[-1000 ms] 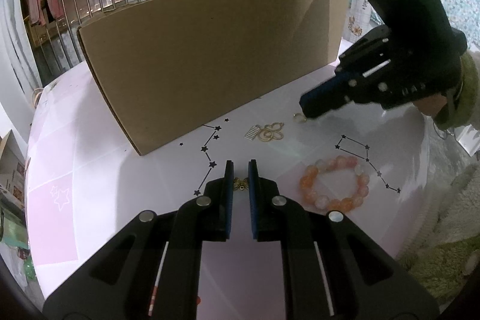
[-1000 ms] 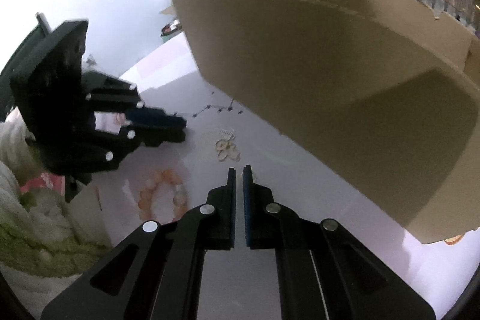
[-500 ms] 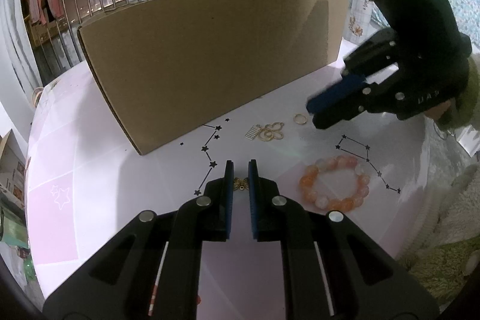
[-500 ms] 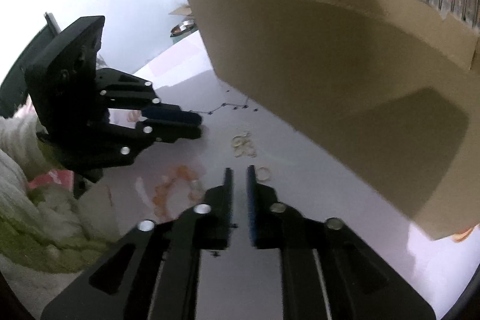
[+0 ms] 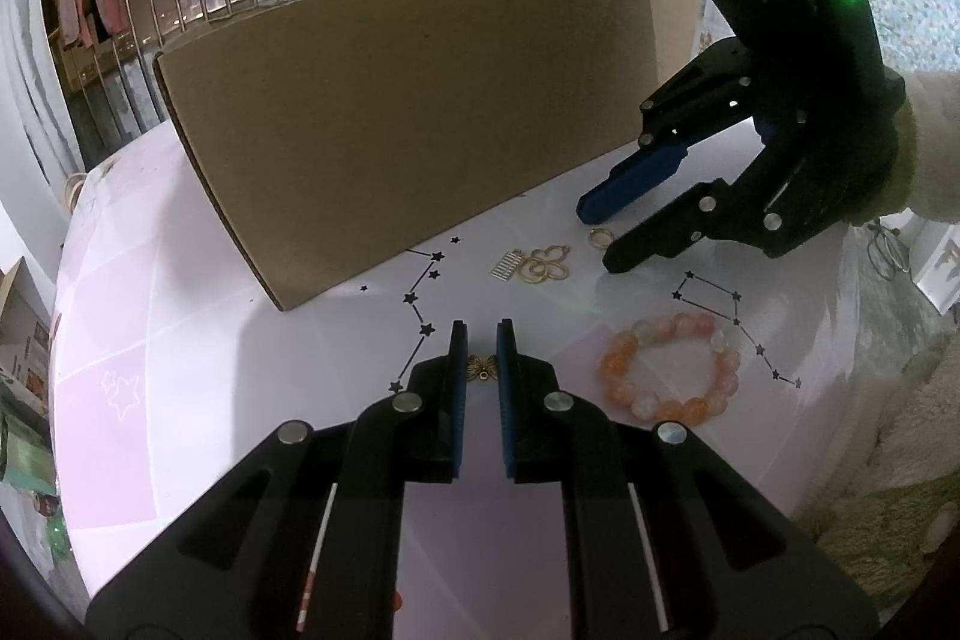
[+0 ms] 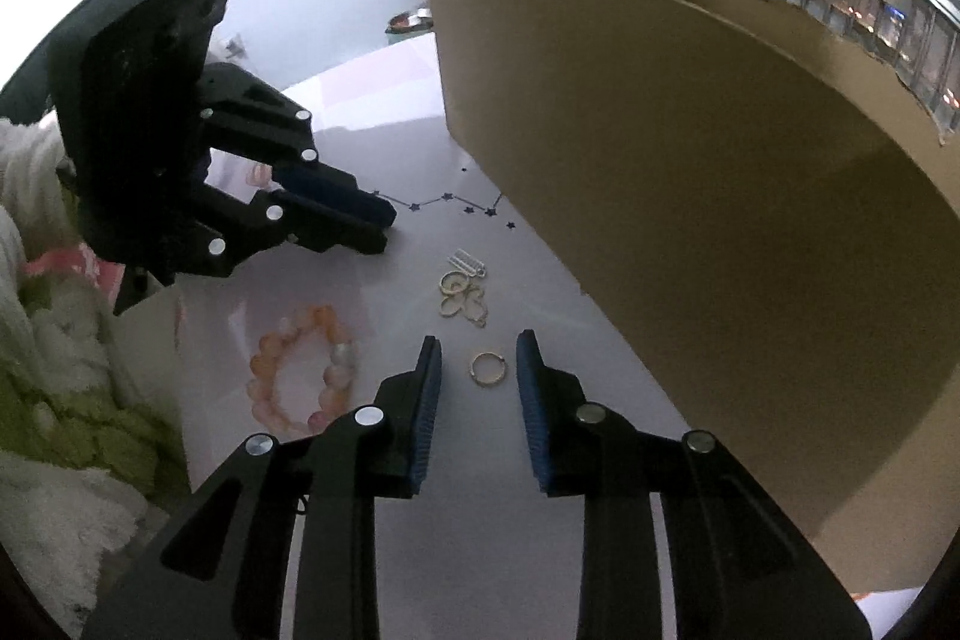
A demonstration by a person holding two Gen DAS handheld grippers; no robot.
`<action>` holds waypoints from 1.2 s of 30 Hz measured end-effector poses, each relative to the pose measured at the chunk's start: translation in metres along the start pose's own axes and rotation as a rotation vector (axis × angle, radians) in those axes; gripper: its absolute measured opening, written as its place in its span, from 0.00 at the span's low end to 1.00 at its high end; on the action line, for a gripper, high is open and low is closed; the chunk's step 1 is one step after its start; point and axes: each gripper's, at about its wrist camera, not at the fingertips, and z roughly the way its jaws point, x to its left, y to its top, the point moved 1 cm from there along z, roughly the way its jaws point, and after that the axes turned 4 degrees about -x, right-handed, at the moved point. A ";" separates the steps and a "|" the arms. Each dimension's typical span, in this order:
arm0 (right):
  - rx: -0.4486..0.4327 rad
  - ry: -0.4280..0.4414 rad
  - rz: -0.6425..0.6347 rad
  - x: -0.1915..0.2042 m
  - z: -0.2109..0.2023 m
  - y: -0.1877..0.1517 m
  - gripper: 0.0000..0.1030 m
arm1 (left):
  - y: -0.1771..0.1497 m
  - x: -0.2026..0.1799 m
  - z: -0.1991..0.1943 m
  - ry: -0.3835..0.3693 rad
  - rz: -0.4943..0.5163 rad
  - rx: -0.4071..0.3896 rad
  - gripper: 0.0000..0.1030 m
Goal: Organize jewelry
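A: Your right gripper (image 6: 477, 370) has just been opening, and its jaws now stand a little apart with the gold ring (image 6: 487, 368) lying flat on the table (image 5: 180, 340) between them. The pads (image 6: 427, 400) don't touch the ring.

B: And my left?

A: The left gripper (image 5: 481, 349) is nearly closed on a small gold charm (image 5: 481, 367), pinched between the pads just off the table. Hold that hand where it is.

B: How do I take the ring cleanly?

A: I'd say lower the right tips until they brush the table, keep the ring centred, then close slowly. It's thin and flat, so a fast squeeze may flick it out sideways. Tilting one pad under the edge should help.

B: What else is near?

A: The gold clasps (image 6: 462, 289) lie just beyond the ring, the bead bracelet (image 6: 303, 370) is off to your left, and the box (image 6: 690, 160) is close on your right. Keep clear of the clasps as you close.
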 end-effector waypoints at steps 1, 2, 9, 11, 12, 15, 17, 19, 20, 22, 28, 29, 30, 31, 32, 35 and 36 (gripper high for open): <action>-0.001 0.007 0.002 -0.001 -0.001 0.000 0.13 | 0.000 0.000 0.000 0.000 0.001 0.000 0.09; -0.004 0.016 0.009 -0.002 -0.001 0.000 0.12 | 0.000 0.000 0.000 0.001 0.003 0.000 0.09; -0.022 0.023 0.022 -0.003 0.001 -0.001 0.11 | 0.001 -0.002 0.001 0.005 0.011 0.001 0.09; -0.028 0.019 0.028 -0.004 -0.001 -0.002 0.09 | 0.001 -0.003 0.001 0.005 0.012 0.001 0.08; -0.029 0.019 0.032 -0.004 -0.002 -0.002 0.05 | 0.001 -0.003 0.001 0.005 0.015 0.001 0.08; -0.024 0.014 0.039 -0.005 -0.003 -0.003 0.03 | 0.001 -0.004 0.001 0.006 0.018 0.002 0.08; -0.027 0.016 0.041 -0.004 -0.004 -0.003 0.03 | 0.001 -0.004 0.001 0.007 0.021 0.003 0.08; -0.029 0.018 0.039 -0.003 -0.007 -0.001 0.03 | 0.001 -0.005 0.001 0.007 0.024 0.005 0.08; -0.030 0.015 0.035 -0.003 -0.008 -0.001 0.03 | 0.001 -0.006 0.001 0.007 0.025 0.006 0.08; -0.024 0.026 0.023 -0.002 -0.009 0.001 0.06 | 0.002 -0.006 0.000 0.006 0.025 0.007 0.08; 0.007 0.031 -0.024 -0.003 -0.008 0.002 0.19 | 0.002 -0.006 0.000 0.007 0.027 0.008 0.08; 0.010 0.032 -0.033 -0.003 -0.008 0.002 0.19 | 0.002 -0.006 0.000 0.006 0.028 0.009 0.08; 0.015 0.032 -0.047 -0.003 -0.008 0.002 0.19 | 0.002 -0.006 0.001 0.005 0.030 0.010 0.08; 0.020 0.033 -0.057 -0.003 -0.008 0.002 0.19 | 0.002 -0.007 0.001 0.004 0.030 0.011 0.08; 0.027 0.036 -0.069 -0.004 -0.007 0.002 0.19 | 0.002 -0.006 0.001 0.002 0.032 0.011 0.08; 0.044 0.054 -0.077 -0.008 -0.001 0.003 0.19 | 0.002 -0.007 0.001 0.003 0.035 0.014 0.09; 0.044 0.063 -0.079 -0.009 0.000 0.003 0.19 | 0.003 -0.007 0.002 0.003 0.035 0.014 0.09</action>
